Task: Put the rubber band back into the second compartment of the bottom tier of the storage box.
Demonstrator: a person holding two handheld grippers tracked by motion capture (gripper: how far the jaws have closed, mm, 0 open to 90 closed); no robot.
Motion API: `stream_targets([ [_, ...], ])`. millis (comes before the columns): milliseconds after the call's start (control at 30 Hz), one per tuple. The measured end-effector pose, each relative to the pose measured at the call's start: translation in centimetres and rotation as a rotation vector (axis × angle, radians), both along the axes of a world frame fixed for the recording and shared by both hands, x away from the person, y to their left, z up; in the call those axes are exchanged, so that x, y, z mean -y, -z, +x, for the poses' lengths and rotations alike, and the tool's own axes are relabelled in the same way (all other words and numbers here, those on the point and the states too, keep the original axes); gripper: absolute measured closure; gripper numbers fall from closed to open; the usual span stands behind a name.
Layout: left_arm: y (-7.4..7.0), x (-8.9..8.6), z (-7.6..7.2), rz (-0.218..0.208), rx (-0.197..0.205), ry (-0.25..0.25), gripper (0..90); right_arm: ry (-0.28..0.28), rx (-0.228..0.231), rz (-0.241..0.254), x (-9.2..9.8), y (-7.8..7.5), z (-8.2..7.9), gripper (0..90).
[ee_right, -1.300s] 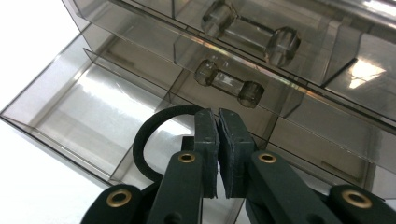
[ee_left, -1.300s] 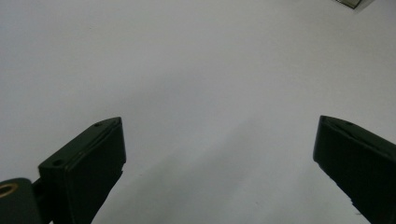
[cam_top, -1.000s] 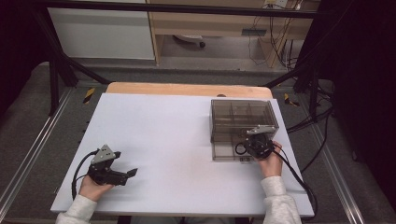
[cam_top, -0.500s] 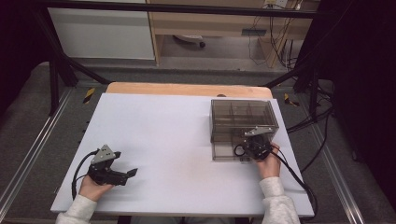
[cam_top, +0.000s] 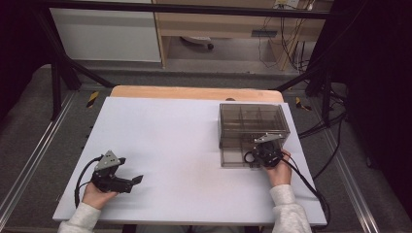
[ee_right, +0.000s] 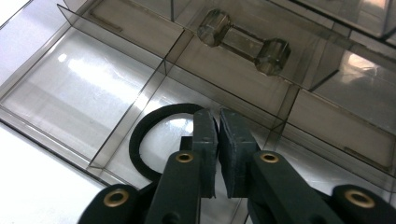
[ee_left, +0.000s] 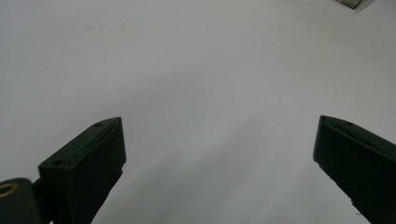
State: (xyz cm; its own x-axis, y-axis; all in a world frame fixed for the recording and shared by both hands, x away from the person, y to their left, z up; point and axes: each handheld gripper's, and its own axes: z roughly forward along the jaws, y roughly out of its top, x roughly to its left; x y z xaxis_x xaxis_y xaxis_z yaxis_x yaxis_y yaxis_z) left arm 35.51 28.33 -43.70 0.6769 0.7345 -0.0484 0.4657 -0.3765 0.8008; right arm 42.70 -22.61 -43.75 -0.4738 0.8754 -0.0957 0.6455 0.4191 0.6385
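1. Right now your right tool [ee_right: 218, 114] sits at the near front of the clear drawer box [cam_top: 252, 121], tips down inside the pulled-out drawer.
2. Its jaws are almost pressed together and have just been opening a little. Only a thin slit shows between the pads, and nothing is in it.
3. The black ring [ee_right: 134, 142] lies flat on the floor of the drawer compartment at the box's near front. It is just beside the tool's left jaw, curving away to the left in the right gripper view. I cannot tell whether the band still touches the outside of that jaw.
4. The ring looks delivered, so the next move is probably to pull back from the box. Draw the tool straight out, not toward the ring's side, or the jaw may drag the band along.
5. If you shut the drawer next, the clear handle [ee_right: 243, 42] lies beyond the tips, deeper into the box. Its long axis runs across your line of approach.
6. Your left tool [cam_top: 138, 178] rests well apart from the box, across the white worktop [cam_top: 170, 136]. Its jaws are spread wide and hold nothing, so the right hand is much the nearer.
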Motion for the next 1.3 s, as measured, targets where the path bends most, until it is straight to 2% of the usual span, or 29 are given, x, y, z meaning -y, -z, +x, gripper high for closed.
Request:
stream_targets([
  [267,0.0,0.0,0.0,0.0,0.0,0.0,2.4,-0.016,0.037,0.034,0.2,-0.7,-0.5,66.3],
  [433,0.0,0.0,0.0,0.0,0.0,0.0,2.4,-0.029,0.059,0.09,0.3,-1.1,-1.0,50.3],
  [800,0.0,0.0,0.0,0.001,-0.001,0.0,2.4,-0.063,0.065,0.2,0.1,-1.7,-1.9,20.2],
  [900,0.0,0.0,0.0,0.001,-0.001,0.0,2.4,-0.075,0.062,0.221,0.2,-1.8,-2.0,14.0],
  [1100,0.0,0.0,0.0,0.002,-0.001,0.0,2.4,-0.103,0.037,0.223,0.0,-1.7,-2.2,4.4],
  [1300,0.0,0.0,0.0,0.0,-0.001,-0.002,2.4,-0.124,0.029,0.224,-0.1,-1.7,-2.5,1.1],
])
